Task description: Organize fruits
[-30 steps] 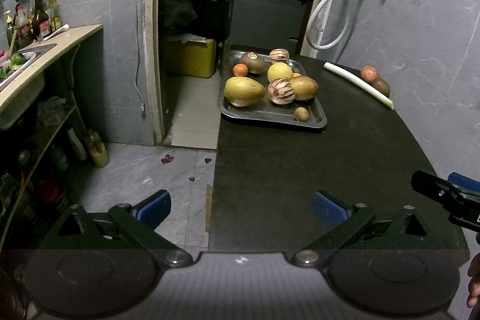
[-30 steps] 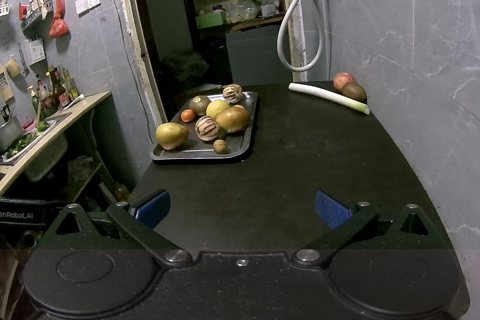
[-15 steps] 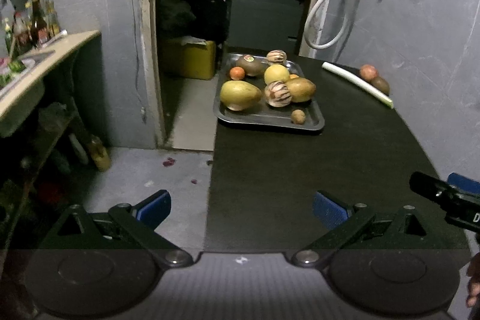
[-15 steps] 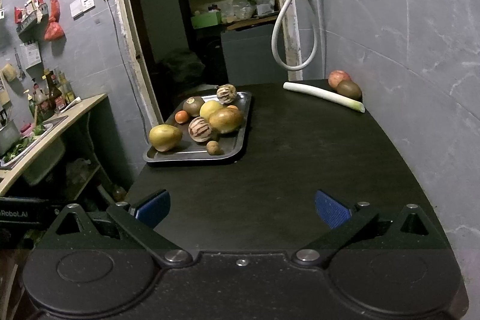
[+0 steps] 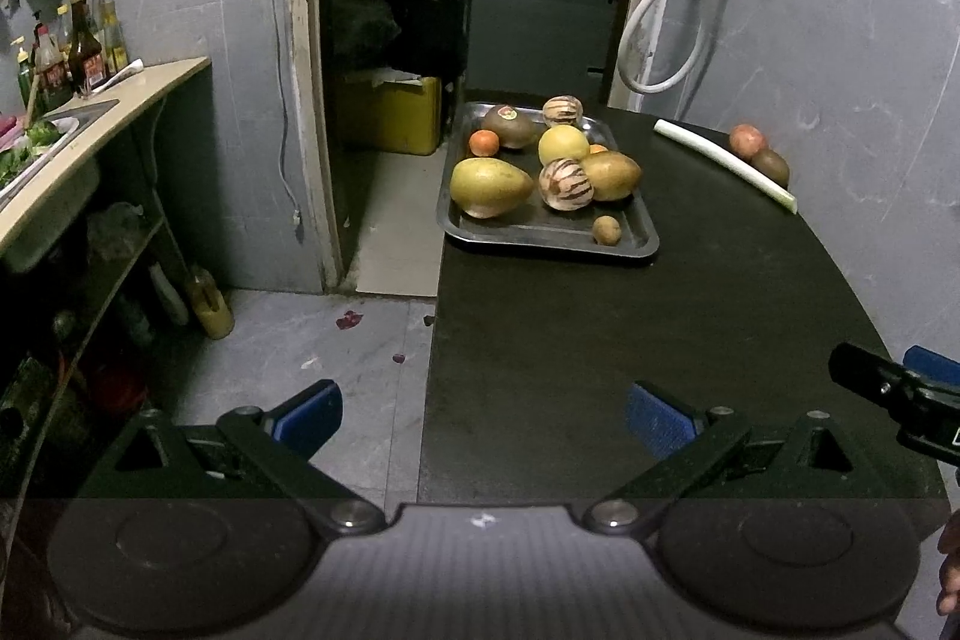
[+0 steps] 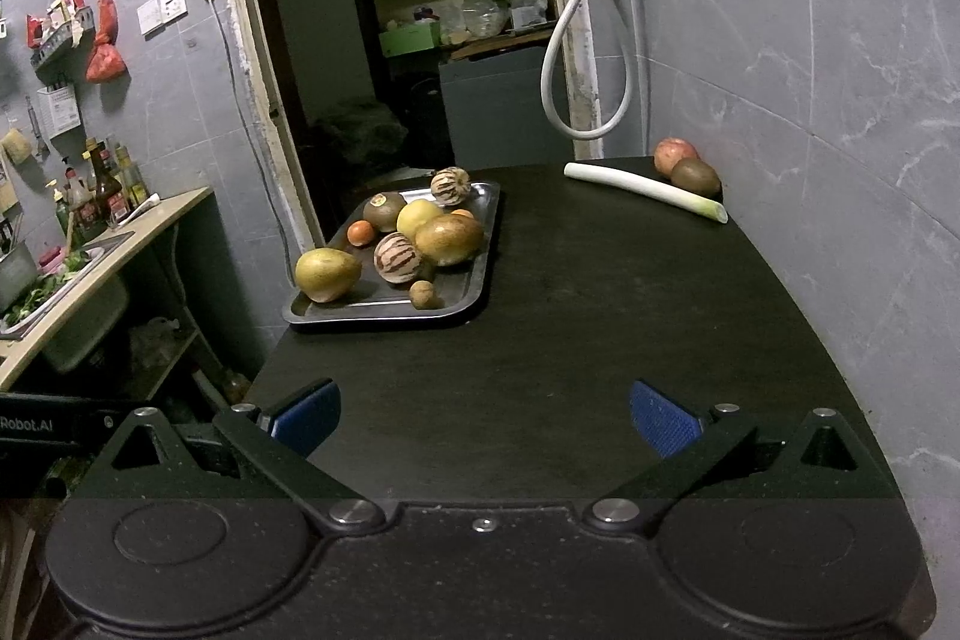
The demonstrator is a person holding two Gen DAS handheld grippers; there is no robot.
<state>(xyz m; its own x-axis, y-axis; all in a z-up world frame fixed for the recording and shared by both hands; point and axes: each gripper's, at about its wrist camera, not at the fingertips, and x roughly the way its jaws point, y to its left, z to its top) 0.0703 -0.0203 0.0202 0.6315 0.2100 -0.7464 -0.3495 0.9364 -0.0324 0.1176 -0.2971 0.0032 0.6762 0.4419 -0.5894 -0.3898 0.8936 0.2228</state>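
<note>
A metal tray (image 5: 540,241) (image 6: 480,244) near the black table's far left corner holds several fruits: a yellow-green pear-shaped one (image 5: 489,187) (image 6: 327,274), striped melons (image 5: 565,184) (image 6: 396,257), an orange (image 5: 483,142) and a small brown fruit (image 5: 606,230) (image 6: 423,294). A red apple (image 5: 747,139) (image 6: 675,154) and a kiwi (image 5: 771,166) (image 6: 695,177) lie by the right wall behind a leek (image 5: 723,165) (image 6: 645,191). My left gripper (image 5: 483,415) is open over the table's near left edge. My right gripper (image 6: 483,415) is open above the near table, far from all fruit.
A black table (image 6: 600,340) runs along the tiled right wall. A counter with a sink, greens and bottles (image 5: 78,52) stands at the left. A dark doorway with a yellow box (image 5: 390,112) is behind the tray. A white hose (image 6: 564,76) hangs by the wall.
Both views have shifted slightly; the tray and fruits stay where they were. Both grippers remain open and empty.
</note>
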